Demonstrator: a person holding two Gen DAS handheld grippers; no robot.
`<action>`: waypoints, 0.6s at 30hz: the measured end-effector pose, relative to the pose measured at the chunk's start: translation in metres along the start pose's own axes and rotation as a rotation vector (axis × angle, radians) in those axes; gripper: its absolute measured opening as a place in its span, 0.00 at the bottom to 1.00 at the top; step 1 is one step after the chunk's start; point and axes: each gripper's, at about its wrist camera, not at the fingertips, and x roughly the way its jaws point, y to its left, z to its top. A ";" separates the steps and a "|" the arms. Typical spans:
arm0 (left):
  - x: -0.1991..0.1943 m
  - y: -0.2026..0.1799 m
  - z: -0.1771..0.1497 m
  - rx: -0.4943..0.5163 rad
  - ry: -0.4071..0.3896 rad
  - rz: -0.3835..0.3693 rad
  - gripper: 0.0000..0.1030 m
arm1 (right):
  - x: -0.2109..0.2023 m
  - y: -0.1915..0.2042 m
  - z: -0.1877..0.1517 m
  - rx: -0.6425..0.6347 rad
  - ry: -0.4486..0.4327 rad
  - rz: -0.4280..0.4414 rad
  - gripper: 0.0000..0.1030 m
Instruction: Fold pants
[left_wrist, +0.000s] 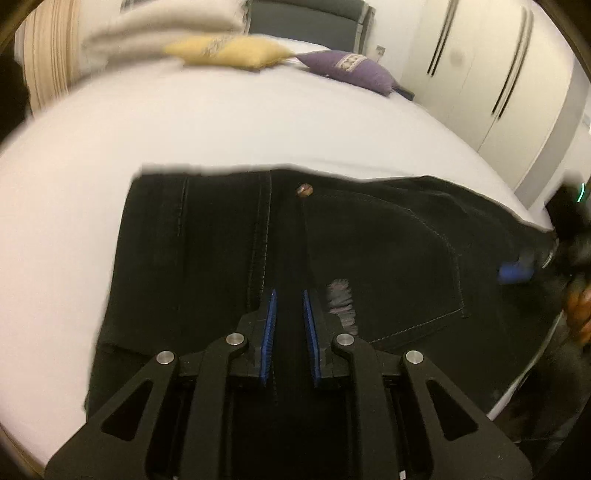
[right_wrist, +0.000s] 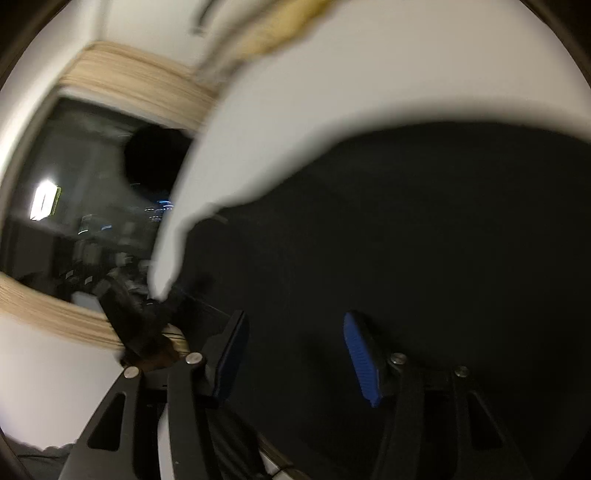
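Black jeans (left_wrist: 369, 240) lie across the bed (left_wrist: 221, 122); left tongs (left_wrist: 290, 314) pinch their fly fold, right tongs (right_wrist: 295, 350) gape empty over the cloth

Right tool (right_wrist: 291, 354): two black fingers with blue ribbed pads (right_wrist: 360, 360), standing apart, nothing between them; black cloth lies behind the gap.
Pants (right_wrist: 424, 240): black, filling the area ahead of and to the right of the tool; detail lost in dark and blur.
Bed (right_wrist: 332, 85): white sheet, beyond the pants, its edge curving down toward the left finger.
Pillow (right_wrist: 280, 33): yellowish, far ahead at the bed's far end, blurred.
Window (right_wrist: 81, 206): dark, pale wood frame, left of the tool, with bright reflections.
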 end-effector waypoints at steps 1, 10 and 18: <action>-0.001 0.006 -0.001 -0.024 -0.011 -0.032 0.14 | -0.009 -0.015 -0.003 0.031 -0.032 0.022 0.21; -0.034 -0.057 0.007 0.036 -0.064 -0.008 0.14 | -0.121 -0.051 -0.020 0.133 -0.238 -0.063 0.46; 0.008 -0.183 -0.028 0.240 0.084 -0.175 0.14 | -0.041 -0.034 -0.020 0.174 -0.066 0.012 0.37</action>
